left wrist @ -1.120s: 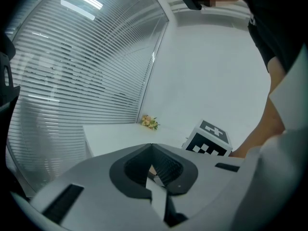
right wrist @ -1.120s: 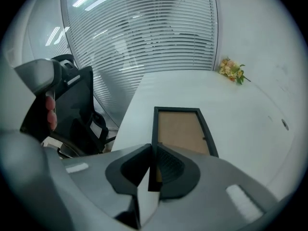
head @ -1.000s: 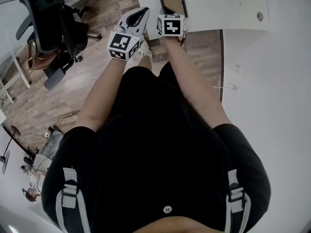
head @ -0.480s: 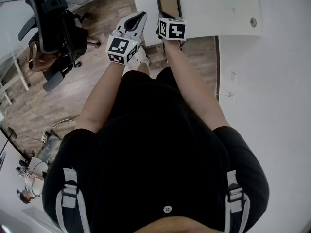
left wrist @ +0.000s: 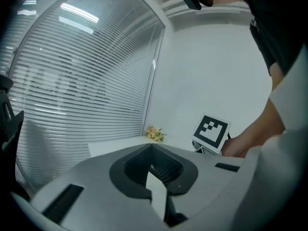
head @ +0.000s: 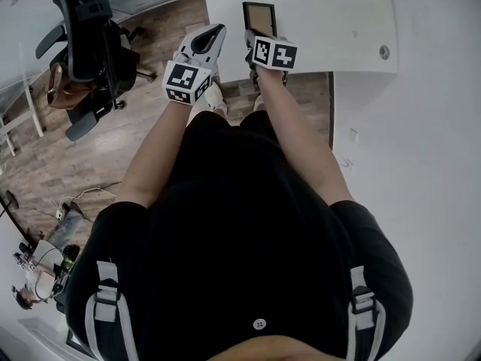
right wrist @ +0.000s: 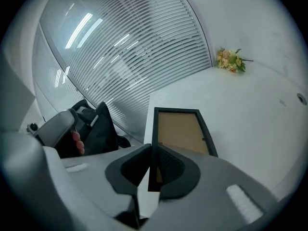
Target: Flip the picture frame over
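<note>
The right gripper (right wrist: 151, 150) has its jaws drawn together to a thin slit, with nothing clamped in them. Just ahead of their tips, the picture frame (right wrist: 180, 129) lies flat on the white table (right wrist: 255, 109), its brown backing board facing up inside a dark rim. Its near edge sits right at the jaw tips. Far beyond the jaws and to their right, a small bunch of flowers (right wrist: 231, 60) rests on the table. The left gripper (left wrist: 153, 147) has its jaws closed and empty, held off the table's edge to the left of the frame.
</note>
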Demonstrator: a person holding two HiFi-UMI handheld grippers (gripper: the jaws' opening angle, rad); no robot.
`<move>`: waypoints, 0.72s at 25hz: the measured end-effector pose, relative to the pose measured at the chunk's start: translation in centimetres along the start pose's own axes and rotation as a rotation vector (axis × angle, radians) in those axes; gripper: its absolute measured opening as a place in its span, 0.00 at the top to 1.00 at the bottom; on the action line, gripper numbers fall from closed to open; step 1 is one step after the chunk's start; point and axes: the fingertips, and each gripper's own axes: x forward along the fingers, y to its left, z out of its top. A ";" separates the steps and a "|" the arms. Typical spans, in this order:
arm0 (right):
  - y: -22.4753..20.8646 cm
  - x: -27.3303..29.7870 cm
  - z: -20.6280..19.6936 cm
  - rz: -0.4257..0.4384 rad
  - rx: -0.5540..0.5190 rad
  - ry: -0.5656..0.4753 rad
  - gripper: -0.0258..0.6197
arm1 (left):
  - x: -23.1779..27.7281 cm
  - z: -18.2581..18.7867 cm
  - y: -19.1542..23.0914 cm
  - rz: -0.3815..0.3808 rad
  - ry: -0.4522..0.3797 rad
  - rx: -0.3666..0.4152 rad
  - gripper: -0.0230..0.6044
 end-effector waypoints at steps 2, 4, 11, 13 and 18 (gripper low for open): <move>0.1 -0.3 0.7 0.039 0.034 -0.004 0.88 | 0.1 0.5 0.0 0.009 -0.006 0.004 0.95; 0.3 -0.3 1.2 0.078 0.065 0.000 0.88 | 0.3 0.9 0.3 0.019 -0.010 0.007 0.95; 0.0 -1.4 2.3 0.189 0.123 0.012 0.88 | 1.3 1.8 -0.8 0.041 -0.014 0.017 0.95; 0.1 -1.7 2.7 0.226 0.146 0.014 0.88 | 1.5 2.1 -1.1 0.046 -0.017 0.021 0.95; 0.4 -2.3 3.7 0.327 0.201 0.010 0.88 | 2.1 2.9 -1.5 0.060 -0.022 0.024 0.95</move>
